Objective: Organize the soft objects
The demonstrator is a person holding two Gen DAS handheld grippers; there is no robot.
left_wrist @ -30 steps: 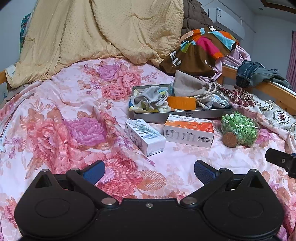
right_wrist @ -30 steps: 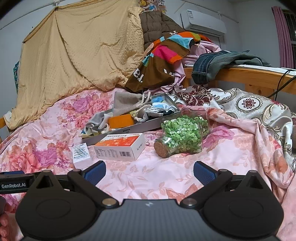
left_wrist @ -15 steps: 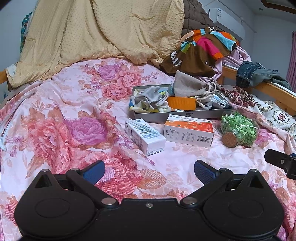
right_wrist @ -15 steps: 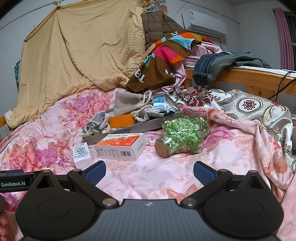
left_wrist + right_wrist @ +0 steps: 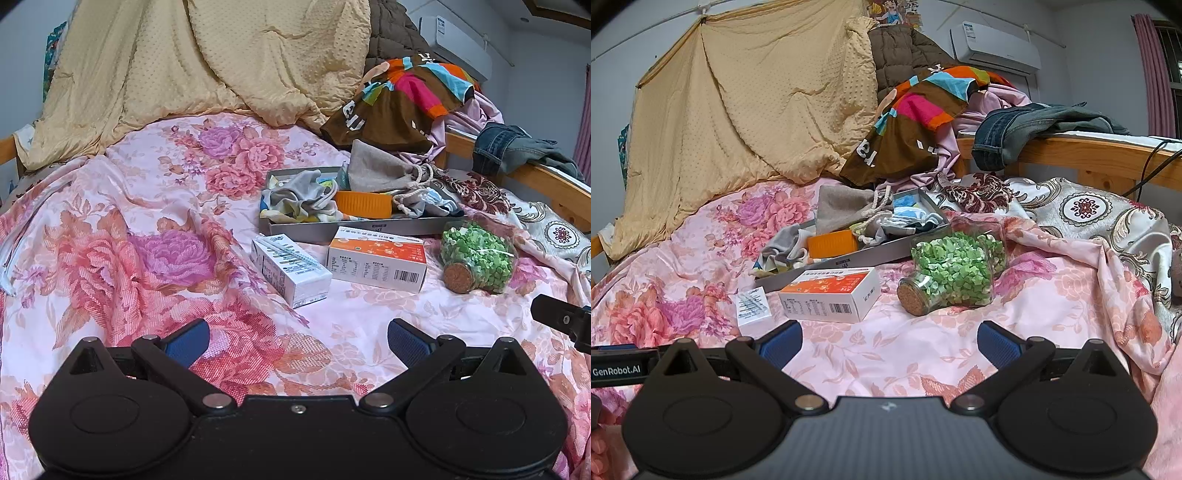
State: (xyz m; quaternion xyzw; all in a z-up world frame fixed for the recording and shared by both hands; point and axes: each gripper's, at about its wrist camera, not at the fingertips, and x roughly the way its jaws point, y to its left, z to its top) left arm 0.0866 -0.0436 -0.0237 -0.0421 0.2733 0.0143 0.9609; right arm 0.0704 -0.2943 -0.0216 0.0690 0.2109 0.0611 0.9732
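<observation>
A grey tray (image 5: 332, 232) (image 5: 864, 254) lies on the floral bedspread, filled with soft items: a grey cloth (image 5: 299, 194) (image 5: 788, 245), a beige drawstring pouch (image 5: 380, 173) (image 5: 846, 208) and blue-white fabric (image 5: 912, 216), plus an orange lid (image 5: 364, 204) (image 5: 833, 243). My left gripper (image 5: 298, 338) hovers open over the bedspread, well short of the tray. My right gripper (image 5: 889, 338) is also open and empty, just in front of the orange box (image 5: 831, 297). Part of the right gripper shows at the right edge of the left wrist view.
In front of the tray sit a white carton (image 5: 290, 271) (image 5: 752, 304), an orange-and-white box (image 5: 376, 264) and a corked glass jar of green bits (image 5: 476, 260) (image 5: 955, 271). A tan blanket (image 5: 207, 66), piled clothes (image 5: 923, 122) and a wooden bed rail (image 5: 1100, 155) bound the far side.
Both grippers have crept slightly forward toward the tray. Their jaws stay open, and nothing on the bed has moved.
</observation>
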